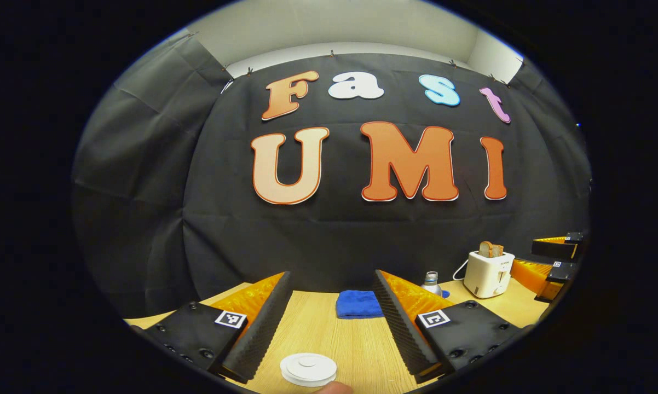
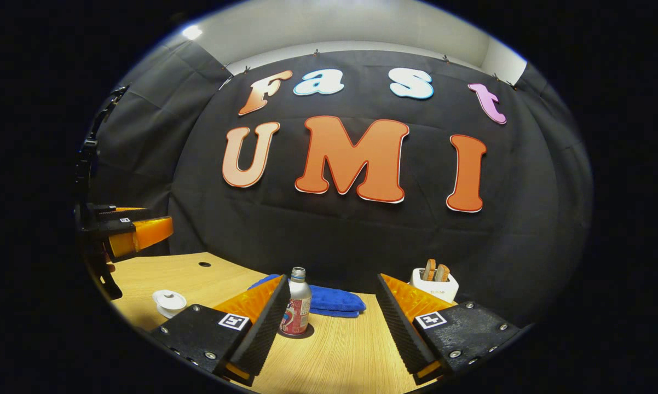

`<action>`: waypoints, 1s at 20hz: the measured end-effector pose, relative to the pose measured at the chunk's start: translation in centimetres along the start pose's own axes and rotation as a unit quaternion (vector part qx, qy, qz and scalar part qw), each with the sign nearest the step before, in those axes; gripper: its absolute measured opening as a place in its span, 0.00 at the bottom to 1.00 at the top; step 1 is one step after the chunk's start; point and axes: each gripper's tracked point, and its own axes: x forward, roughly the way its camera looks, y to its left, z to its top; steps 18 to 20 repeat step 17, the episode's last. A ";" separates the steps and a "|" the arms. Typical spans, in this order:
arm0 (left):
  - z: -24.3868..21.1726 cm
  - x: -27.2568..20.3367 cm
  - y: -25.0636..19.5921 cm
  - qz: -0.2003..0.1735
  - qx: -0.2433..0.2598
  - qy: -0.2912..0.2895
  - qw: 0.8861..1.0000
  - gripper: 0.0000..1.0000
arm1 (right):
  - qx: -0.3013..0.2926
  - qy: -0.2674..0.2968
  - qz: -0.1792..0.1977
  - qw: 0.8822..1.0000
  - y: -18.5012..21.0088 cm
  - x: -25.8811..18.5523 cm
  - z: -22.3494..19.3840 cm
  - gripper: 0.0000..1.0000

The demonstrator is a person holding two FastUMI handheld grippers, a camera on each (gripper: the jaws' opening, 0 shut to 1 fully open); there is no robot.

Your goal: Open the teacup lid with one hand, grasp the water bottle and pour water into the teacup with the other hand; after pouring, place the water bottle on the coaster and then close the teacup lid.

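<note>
1. Furthest left, the left gripper hovers over the light wooden worktop with its jaws spread wide and nothing between them; in the right gripper view it hangs above the worktop's left edge.
2. The small white round teacup with its knobbed lid sits on the worktop just under the left gripper, between the two fingers and close to the near edge. The lid is on. In the right gripper view the same cup stands toward the left side of the worktop, well apart from the bottle.
3. A folded blue cloth lies near the back edge, about the middle of the worktop; in the right gripper view it lies just behind the bottle.
4. The silvery metal water bottle with a red printed label stands upright on a dark round coaster, just beside the right gripper's left finger, not gripped. In the left gripper view its neck rises behind the right finger.
5. The right gripper is released, jaws wide apart and empty; in the left gripper view it reaches in from the right edge.
6. A white two-slot toaster holding browned bread slices stands near the back right corner; in the right gripper view it sits behind the right finger.
</note>
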 end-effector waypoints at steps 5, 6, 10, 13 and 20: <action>-0.5 0.0 0.1 0.001 -0.001 0.008 1.000 0.94 | -0.001 0.001 0.002 1.000 0.0 0.2 0.0 0.95; -0.4 0.1 0.2 0.003 -0.001 0.008 1.000 1.00 | -0.001 -0.001 0.003 1.000 0.0 0.2 0.2 0.95; -0.4 -0.1 0.1 0.003 0.003 0.007 1.000 0.98 | 0.003 -0.004 0.004 1.000 0.0 0.3 0.3 0.95; -0.2 -0.1 0.0 0.004 0.002 0.006 1.000 0.98 | -0.002 -0.006 0.003 1.000 -0.2 0.4 0.4 0.94; -0.5 -0.2 0.0 0.005 0.002 0.008 1.000 0.98 | 0.000 -0.006 0.007 1.000 -0.1 0.3 0.4 0.95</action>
